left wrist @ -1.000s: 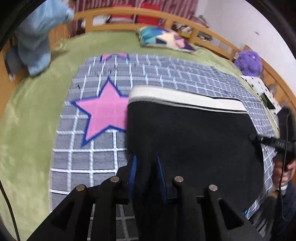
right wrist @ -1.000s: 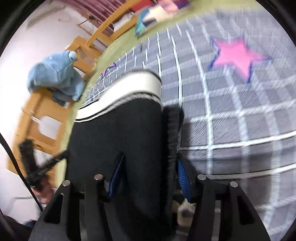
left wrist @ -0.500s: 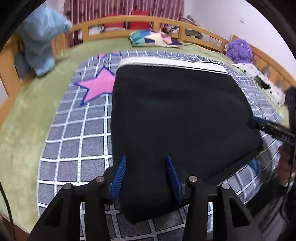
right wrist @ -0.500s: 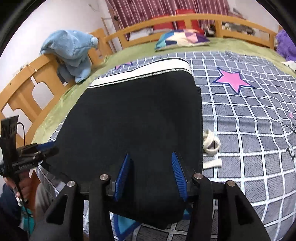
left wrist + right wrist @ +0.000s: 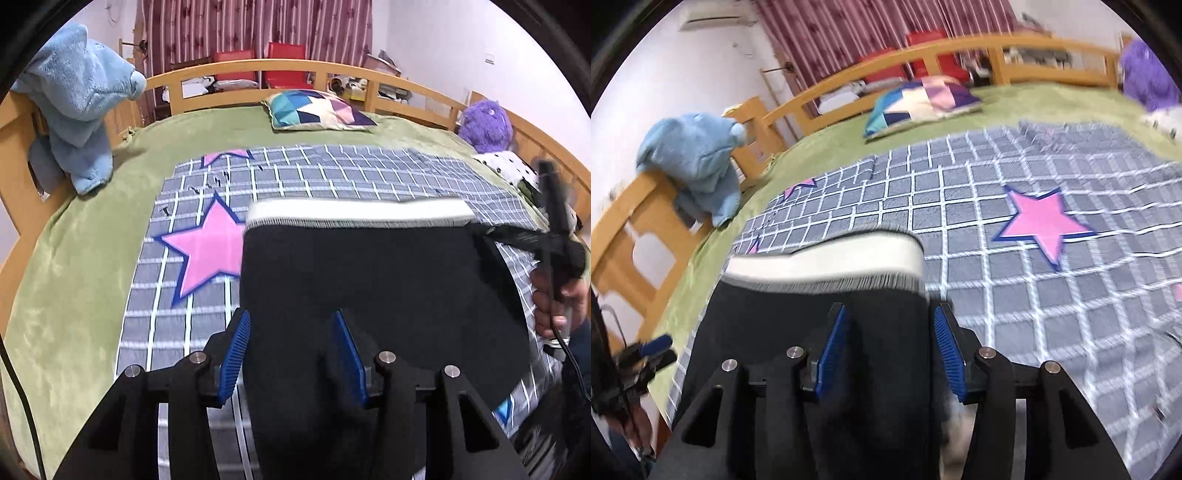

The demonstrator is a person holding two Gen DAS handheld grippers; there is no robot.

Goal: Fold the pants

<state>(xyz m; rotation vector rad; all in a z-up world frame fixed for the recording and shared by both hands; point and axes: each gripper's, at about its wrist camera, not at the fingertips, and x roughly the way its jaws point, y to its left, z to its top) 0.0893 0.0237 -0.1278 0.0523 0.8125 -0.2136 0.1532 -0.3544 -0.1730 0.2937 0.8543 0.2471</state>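
My left gripper [image 5: 291, 350] and right gripper [image 5: 890, 347] both have jaws spread wide over the black pants [image 5: 369, 288], lying on the bed's checked blanket [image 5: 332, 177]. Only the right view shows a second star [image 5: 1041, 221].

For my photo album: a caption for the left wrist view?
Open claw over black pants on a star-patterned blanket.

The pants [image 5: 369, 288] lie on the blanket [image 5: 332, 177] on the bed [image 5: 74, 258]; a pillow [image 5: 317, 110] sits behind them.
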